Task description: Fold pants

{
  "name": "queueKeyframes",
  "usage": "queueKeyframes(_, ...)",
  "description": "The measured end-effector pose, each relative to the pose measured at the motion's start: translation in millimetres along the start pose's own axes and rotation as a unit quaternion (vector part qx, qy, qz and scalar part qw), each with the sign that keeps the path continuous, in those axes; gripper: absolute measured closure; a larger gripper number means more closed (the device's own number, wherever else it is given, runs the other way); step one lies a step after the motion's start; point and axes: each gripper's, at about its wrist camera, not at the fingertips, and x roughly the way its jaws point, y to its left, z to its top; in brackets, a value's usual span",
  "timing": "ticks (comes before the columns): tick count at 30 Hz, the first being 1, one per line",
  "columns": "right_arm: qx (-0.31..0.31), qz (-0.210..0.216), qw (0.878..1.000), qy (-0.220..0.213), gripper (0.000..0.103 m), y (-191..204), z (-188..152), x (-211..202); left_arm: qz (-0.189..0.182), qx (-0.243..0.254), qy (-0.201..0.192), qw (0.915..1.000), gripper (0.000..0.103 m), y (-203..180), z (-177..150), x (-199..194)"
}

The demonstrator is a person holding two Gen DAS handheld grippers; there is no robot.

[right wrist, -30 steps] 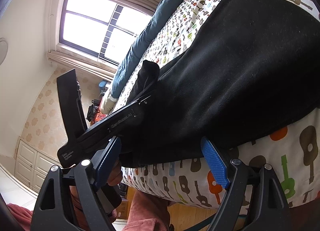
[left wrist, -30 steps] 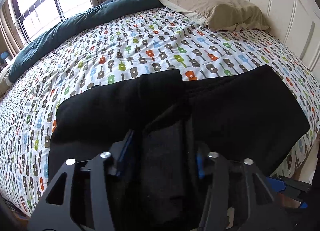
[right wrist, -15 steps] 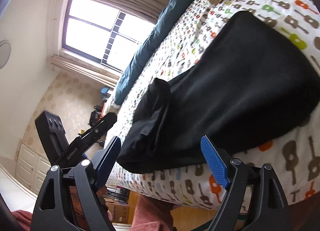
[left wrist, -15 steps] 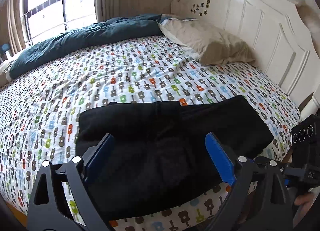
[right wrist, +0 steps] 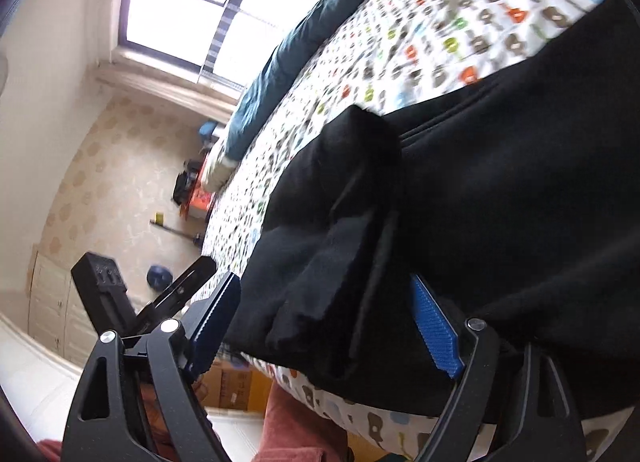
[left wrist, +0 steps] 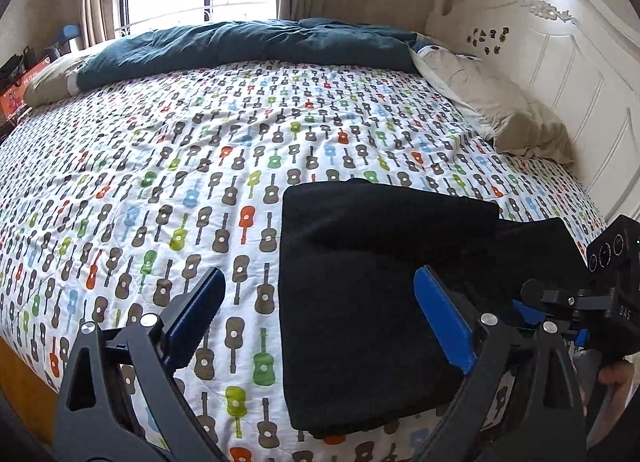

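Observation:
The black pants [left wrist: 372,282] lie folded into a thick rectangle near the front edge of the guitar-print bedspread [left wrist: 200,182]. My left gripper [left wrist: 320,310] is open and hangs above the fold's left edge, one finger over the bedspread and the other over the cloth, gripping nothing. In the right wrist view the pants [right wrist: 500,202] fill the right side. Their bunched near corner sits between the wide jaws of my open right gripper [right wrist: 326,302], and the pads do not press on it. The right gripper's body [left wrist: 608,302] shows at the pants' right end.
A beige pillow [left wrist: 500,110] rests against the white headboard [left wrist: 560,62]. A teal duvet [left wrist: 260,46] runs along the far side under the window. Below the bed's edge are a cardboard box [right wrist: 232,386] and red clothing [right wrist: 296,430].
My left gripper let go of the black fold, opened wide and drew back to the left. My right gripper came closer to the pants' bunched corner, still open.

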Motion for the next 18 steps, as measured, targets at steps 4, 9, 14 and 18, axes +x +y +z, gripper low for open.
queueKeyframes(4,-0.037,-0.038,0.998,0.028,0.077,13,-2,18,-0.005,-0.012,0.015,0.9998,0.008,8,-6,7)
queueKeyframes(9,-0.077,-0.07,0.995,-0.011,0.09,33,5,-8,-0.009,-0.011,0.017,0.9997,0.008,12,-8,7)
queueKeyframes(14,-0.105,-0.139,0.981,-0.085,0.091,38,13,-76,-0.012,-0.013,0.014,0.9997,0.008,20,-9,7)
queueKeyframes(18,-0.061,-0.21,0.969,-0.116,0.091,-4,17,-119,-0.007,-0.015,0.016,0.9997,0.008,23,-11,10)
